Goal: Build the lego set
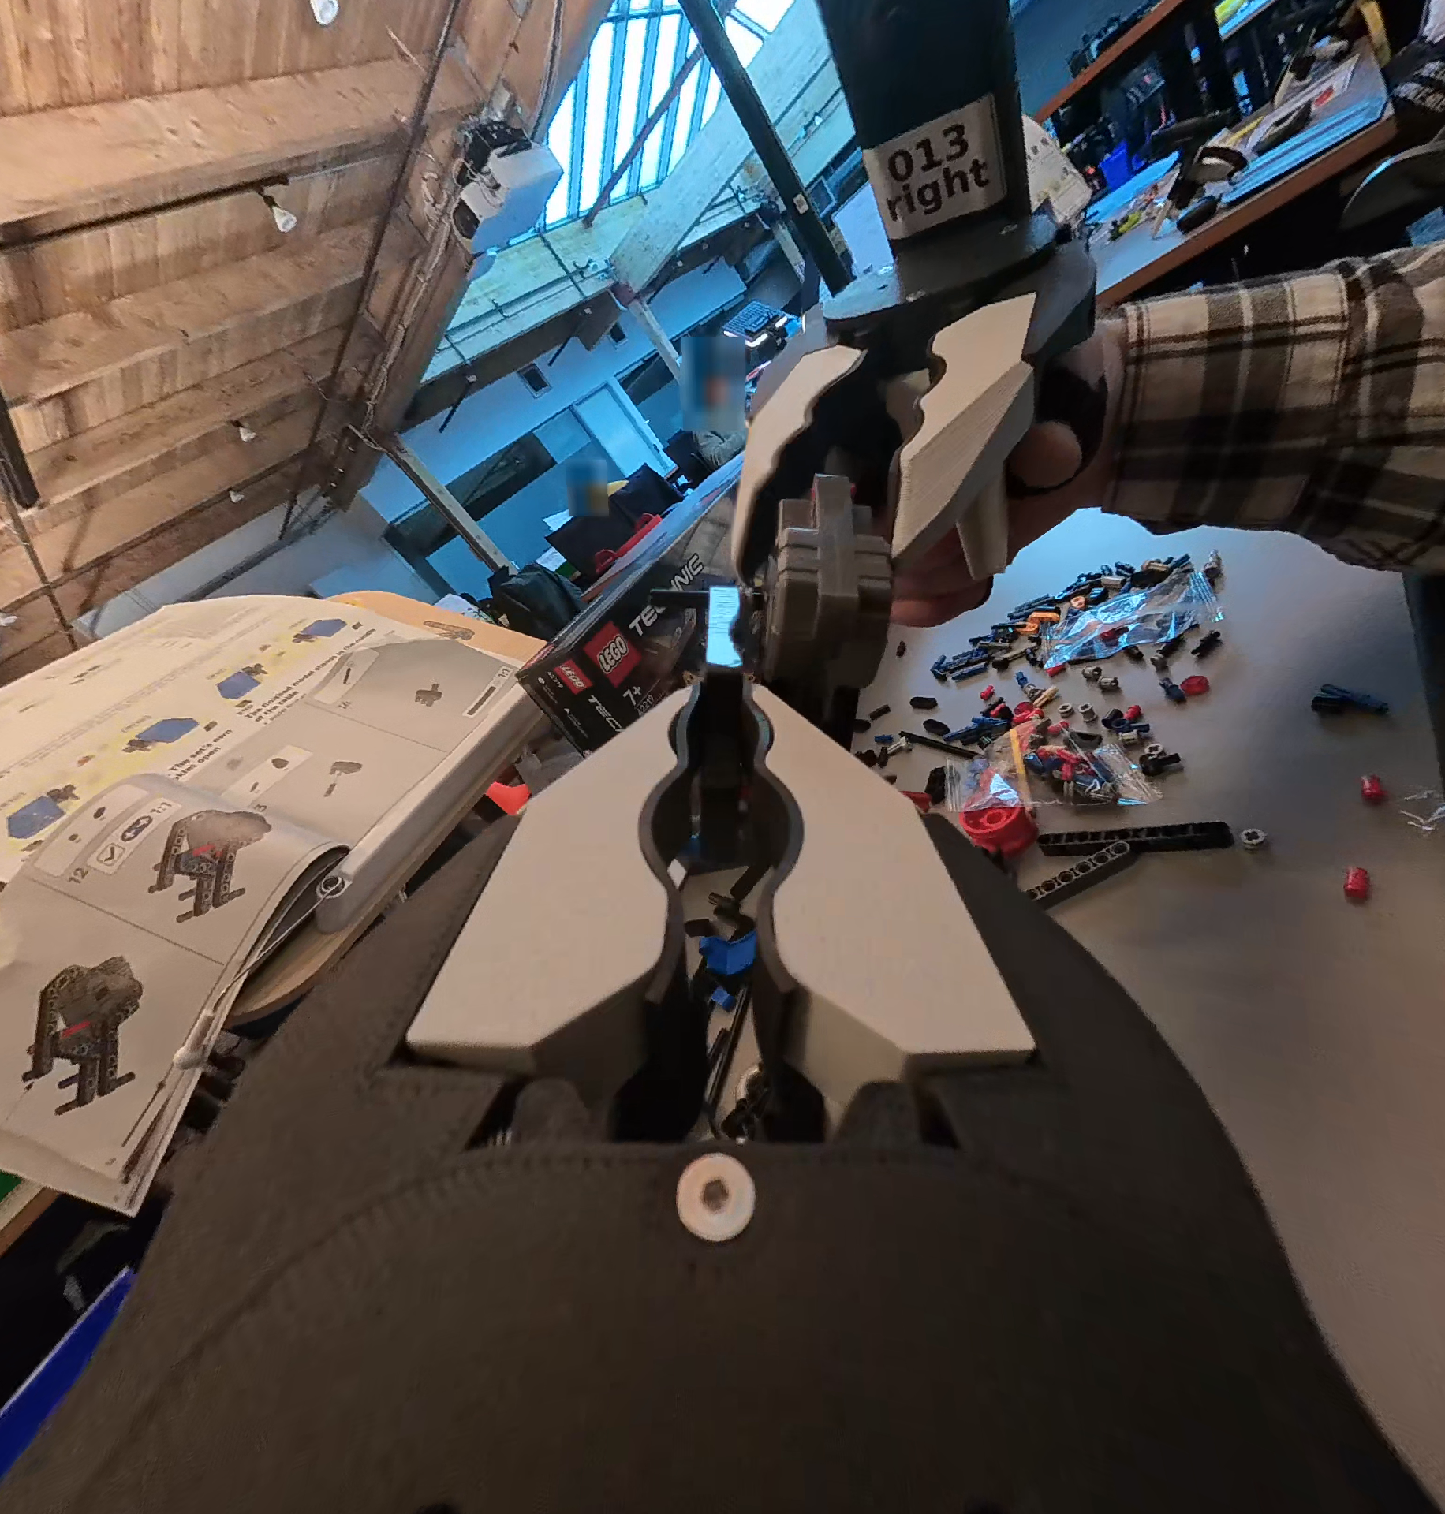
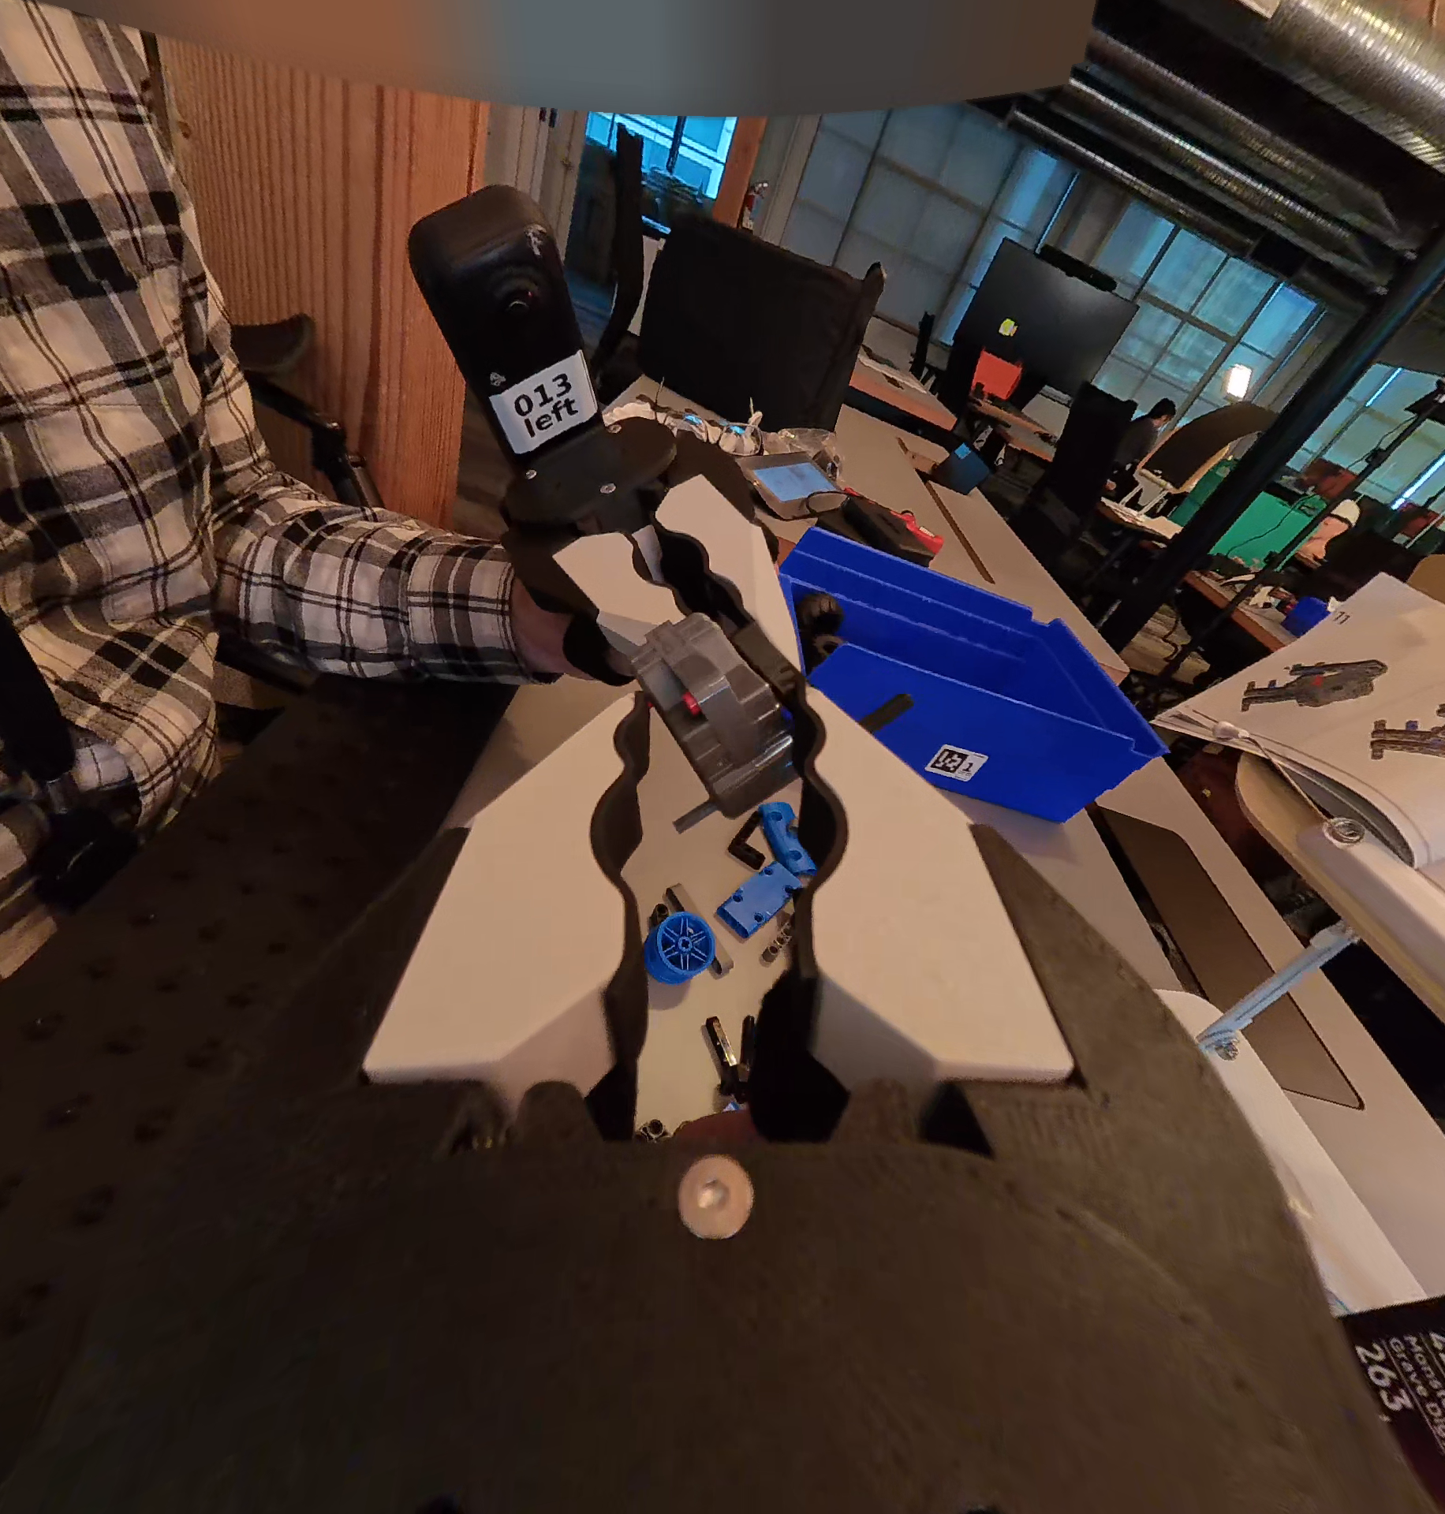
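While the grey table (image 1: 1244,1024) carries everything, an open instruction booklet (image 1: 211,737) lies across a stand at its left side and the black set box (image 1: 613,664) stands beside the booklet. In the right wrist view, a blue bin (image 2: 973,696) sits on the table beyond the grippers. Loose lego pieces (image 1: 1072,713) and clear bags are scattered at the right, with black beams (image 1: 1129,840) close to them.

The left gripper (image 1: 723,704) has its fingers drawn close onto a black built part (image 1: 723,762), which stands up between them; a shiny dark piece tops it. The right gripper (image 2: 723,737) meets it from the opposite side, held by a hand in a plaid sleeve (image 1: 1293,410). Its fingers bracket a grey block-shaped lego element (image 2: 715,721) with a small red pin on its side, and the block seems to be pinched between the tips, raised above the table. The block touches the top of the black part.

Below the grippers lie a blue wheel hub (image 2: 680,946), two blue panels (image 2: 760,897) and small black pins.
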### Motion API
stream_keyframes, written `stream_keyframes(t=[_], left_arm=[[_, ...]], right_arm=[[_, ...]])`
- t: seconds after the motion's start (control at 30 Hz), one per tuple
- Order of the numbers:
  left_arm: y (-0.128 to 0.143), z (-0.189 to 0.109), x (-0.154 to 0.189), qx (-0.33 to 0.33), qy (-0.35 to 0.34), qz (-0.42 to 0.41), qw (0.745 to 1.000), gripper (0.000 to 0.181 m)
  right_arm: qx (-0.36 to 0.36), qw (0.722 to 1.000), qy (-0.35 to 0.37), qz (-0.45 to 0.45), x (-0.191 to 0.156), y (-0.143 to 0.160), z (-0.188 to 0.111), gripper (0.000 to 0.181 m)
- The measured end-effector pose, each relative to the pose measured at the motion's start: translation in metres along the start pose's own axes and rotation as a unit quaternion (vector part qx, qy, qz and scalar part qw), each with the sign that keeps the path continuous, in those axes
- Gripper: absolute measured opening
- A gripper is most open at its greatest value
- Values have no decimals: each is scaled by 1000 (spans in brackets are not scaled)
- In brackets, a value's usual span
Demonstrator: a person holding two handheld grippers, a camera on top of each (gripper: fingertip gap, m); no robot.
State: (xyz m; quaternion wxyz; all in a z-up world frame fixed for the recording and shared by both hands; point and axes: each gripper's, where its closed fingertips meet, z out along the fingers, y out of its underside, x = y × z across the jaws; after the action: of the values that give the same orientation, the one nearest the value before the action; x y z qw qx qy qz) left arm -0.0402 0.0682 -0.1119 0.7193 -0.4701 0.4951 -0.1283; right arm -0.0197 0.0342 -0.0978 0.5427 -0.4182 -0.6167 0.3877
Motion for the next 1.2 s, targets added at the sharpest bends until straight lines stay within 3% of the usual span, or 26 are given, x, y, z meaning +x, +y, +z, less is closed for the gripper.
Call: stream_keyframes(t=[0.5, 1.07, 1.2], left_arm=[[-13, -5, -5, 38, 4, -55, 998, 5], [-20, -7, -2, 37, -5, -27, 999, 5], [-17, -5, -2, 27, -12, -20, 999, 5]], right_arm=[[44, 999, -1, 25, 3, -10, -3, 30], [20, 999, 15, 35, 10, -1, -4, 43], [20, 999, 20, 26, 10, 0, -4, 36]])
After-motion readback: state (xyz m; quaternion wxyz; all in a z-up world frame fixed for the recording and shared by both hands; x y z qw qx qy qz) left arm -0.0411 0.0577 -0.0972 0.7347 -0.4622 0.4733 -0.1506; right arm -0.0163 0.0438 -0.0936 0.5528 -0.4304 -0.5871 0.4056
